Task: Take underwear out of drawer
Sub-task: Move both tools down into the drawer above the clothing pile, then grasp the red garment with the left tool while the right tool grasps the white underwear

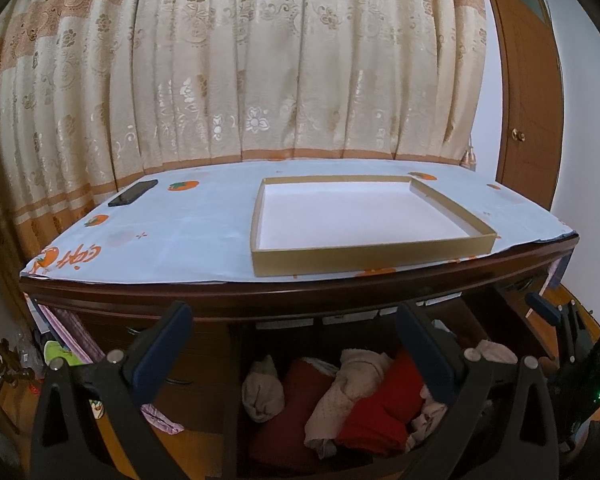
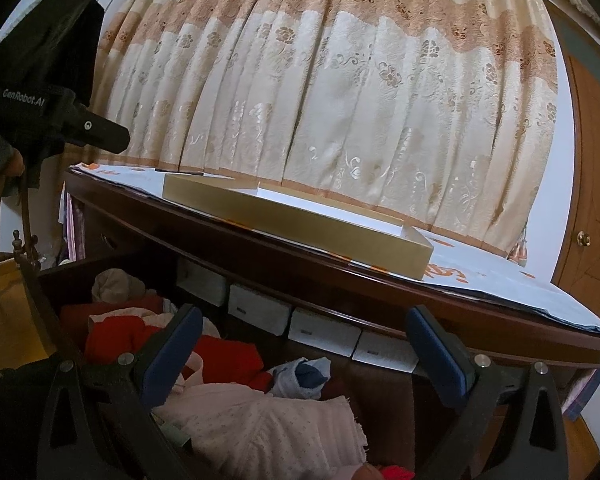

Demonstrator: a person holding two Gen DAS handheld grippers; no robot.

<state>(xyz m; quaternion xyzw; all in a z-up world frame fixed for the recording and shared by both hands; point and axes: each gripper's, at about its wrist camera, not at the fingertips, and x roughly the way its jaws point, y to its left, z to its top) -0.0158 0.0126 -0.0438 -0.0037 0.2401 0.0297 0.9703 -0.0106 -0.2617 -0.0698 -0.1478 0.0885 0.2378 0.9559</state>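
Floral curtain (image 1: 236, 60) behind; "GenRobot.AI" on left gripper (image 2: 24, 98); both grippers' fingers wide over drawer (image 1: 340, 400).

The drawer (image 1: 236, 400) stands pulled open below the desk edge, dark wood. Inside lies a crumpled heap of underwear (image 1: 364, 396): red pieces in the middle, beige and pale pink ones around, a pink dotted one (image 2: 268, 428) nearest.

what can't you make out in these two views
- Drawer front and bottom: cut off by the lower edge and hidden by the left gripper in the left wrist view.
- Clothes pile: which pieces are underwear is unclear, since they are bunched and partly behind the right gripper.
- White boxes labels: too small to read.
- Tray inside: mostly hidden by its near wall in the right wrist view.
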